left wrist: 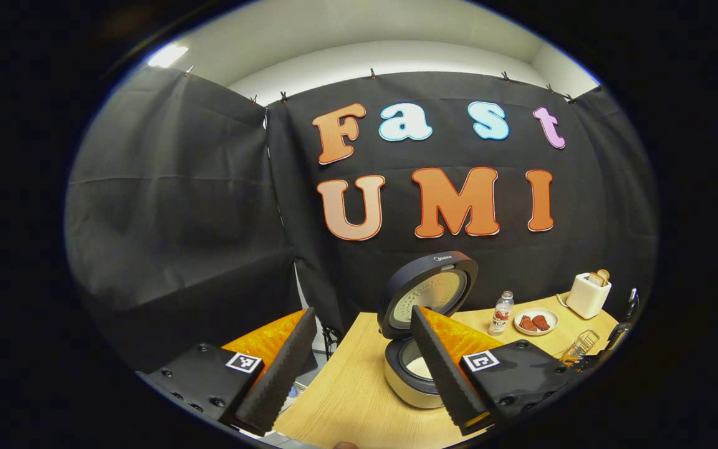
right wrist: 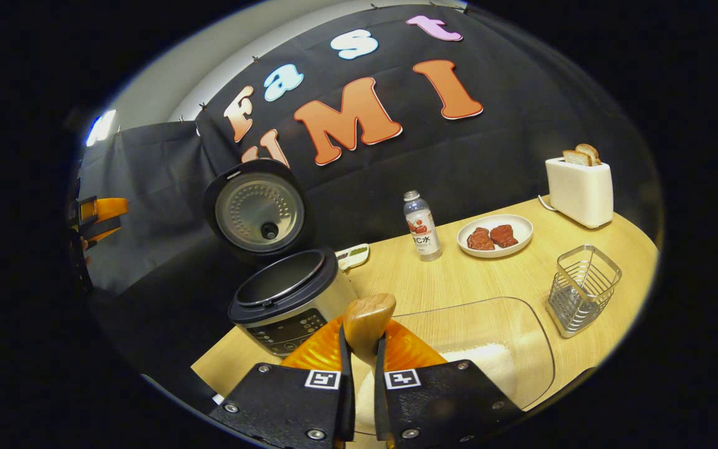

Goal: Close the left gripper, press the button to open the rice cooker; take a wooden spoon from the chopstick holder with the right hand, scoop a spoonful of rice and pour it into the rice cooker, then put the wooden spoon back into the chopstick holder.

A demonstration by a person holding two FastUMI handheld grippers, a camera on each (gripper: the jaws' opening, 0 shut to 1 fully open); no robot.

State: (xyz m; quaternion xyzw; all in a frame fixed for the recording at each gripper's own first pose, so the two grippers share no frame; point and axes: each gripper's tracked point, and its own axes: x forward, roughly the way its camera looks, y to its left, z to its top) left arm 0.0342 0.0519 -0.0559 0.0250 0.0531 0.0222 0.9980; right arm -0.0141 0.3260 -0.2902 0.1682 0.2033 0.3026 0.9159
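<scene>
Already the rice cooker point(right wrist: 287, 299) stands open on the pale wooden counter point(right wrist: 477, 274), its lid point(right wrist: 259, 212) tipped up and back. In the right gripper view, the right claw point(right wrist: 362, 374) is clamped on a wooden spoon point(right wrist: 368, 321), whose rounded end rises between the fingers. Just below and ahead of it lies a clear tray point(right wrist: 508, 330) holding white rice point(right wrist: 490, 368). The wire chopstick holder point(right wrist: 583, 290) stands to the right of the tray, well apart from the spoon.

Judging by this, the step in hand is the scoop. Next the spoon would need to dip into the rice, lift level, then travel left over the cooker's open pot and tip.

In the left gripper view, the left claw point(left wrist: 359, 362) is spread wide, holding nothing, raised near the cooker.

Farther back on the counter stand a small bottle point(right wrist: 422, 227), a plate of red meat pieces point(right wrist: 495, 236) and a white toaster point(right wrist: 580, 187) with bread in it. Black cloth walls the booth behind.
</scene>
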